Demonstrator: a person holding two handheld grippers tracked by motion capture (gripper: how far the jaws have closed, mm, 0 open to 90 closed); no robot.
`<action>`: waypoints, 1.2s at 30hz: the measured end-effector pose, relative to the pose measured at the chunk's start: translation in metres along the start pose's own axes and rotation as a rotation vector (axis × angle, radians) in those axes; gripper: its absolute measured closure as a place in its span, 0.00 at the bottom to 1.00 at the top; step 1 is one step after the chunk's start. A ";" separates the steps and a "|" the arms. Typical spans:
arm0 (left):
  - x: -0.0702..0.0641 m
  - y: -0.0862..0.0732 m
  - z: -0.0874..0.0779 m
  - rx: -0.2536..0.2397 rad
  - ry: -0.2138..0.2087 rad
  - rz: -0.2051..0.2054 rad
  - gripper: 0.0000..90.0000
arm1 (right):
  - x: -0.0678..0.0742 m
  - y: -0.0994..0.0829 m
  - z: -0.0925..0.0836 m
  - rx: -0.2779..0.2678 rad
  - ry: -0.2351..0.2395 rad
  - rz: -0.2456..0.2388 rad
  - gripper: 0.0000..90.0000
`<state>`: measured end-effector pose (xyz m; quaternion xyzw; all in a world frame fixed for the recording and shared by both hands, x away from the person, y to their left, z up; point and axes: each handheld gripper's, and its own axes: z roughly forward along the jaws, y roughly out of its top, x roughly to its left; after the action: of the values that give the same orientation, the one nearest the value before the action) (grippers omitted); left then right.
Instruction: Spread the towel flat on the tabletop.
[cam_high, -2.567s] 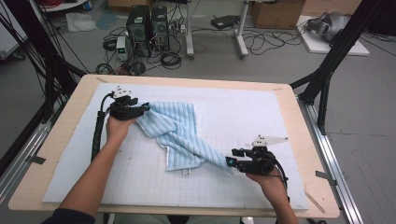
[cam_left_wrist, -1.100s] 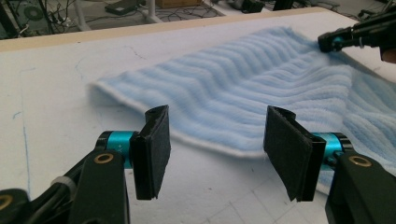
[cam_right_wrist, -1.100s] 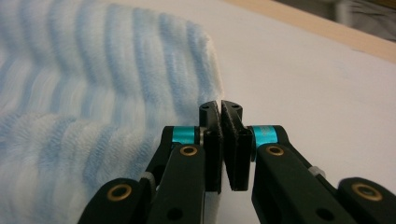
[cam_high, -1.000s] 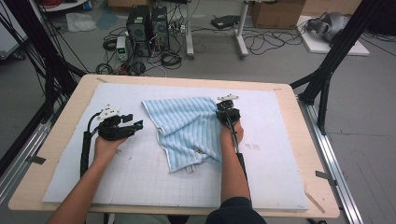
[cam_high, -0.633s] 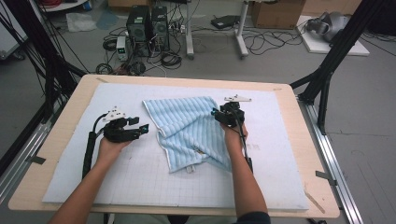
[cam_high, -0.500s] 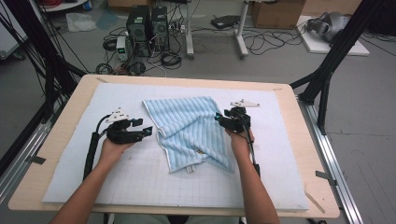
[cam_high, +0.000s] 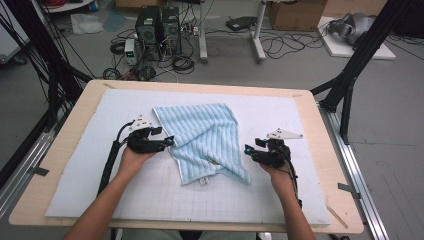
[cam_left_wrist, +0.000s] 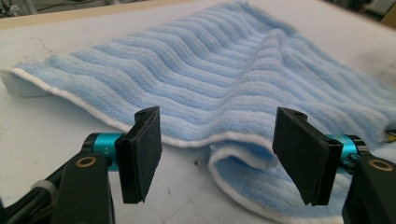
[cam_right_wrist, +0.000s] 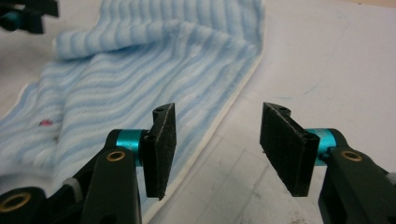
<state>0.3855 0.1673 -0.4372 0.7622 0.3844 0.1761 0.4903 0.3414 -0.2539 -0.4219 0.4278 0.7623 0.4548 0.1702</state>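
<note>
The light-blue striped towel (cam_high: 202, 140) lies folded and rumpled in the middle of the white mat (cam_high: 310, 165) that covers the worktop (cam_high: 75, 115), its near corner pointing toward the person; since a second ago it keeps the same place and shape. The right hand-held gripper (cam_high: 252, 152), which a second ago stood at the towel's far right corner, is now drawn back nearer the person and to the right, just beside the towel's near right edge; its jaws have just been opening and stand apart with nothing between them, the towel's white hem lying just beyond them in the right gripper view (cam_right_wrist: 215, 144). The left hand-held gripper (cam_high: 167, 142) has edged right to the towel's left edge; its jaws have also just been opening, and stand wide and empty before a fold of towel (cam_left_wrist: 243, 158).
</note>
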 end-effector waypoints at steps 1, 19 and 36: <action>-0.003 0.002 0.005 0.013 0.008 0.020 0.36 | 0.003 0.000 0.000 0.010 0.003 -0.020 0.51; 0.022 0.030 0.035 0.029 0.218 0.037 0.96 | 0.005 0.001 -0.004 -0.013 0.027 -0.039 0.54; 0.060 0.022 0.041 0.011 0.233 -0.172 0.49 | 0.009 -0.001 0.004 -0.021 0.050 -0.021 0.54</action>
<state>0.4590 0.1827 -0.4433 0.7034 0.5036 0.2186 0.4515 0.3382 -0.2452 -0.4237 0.4066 0.7659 0.4716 0.1603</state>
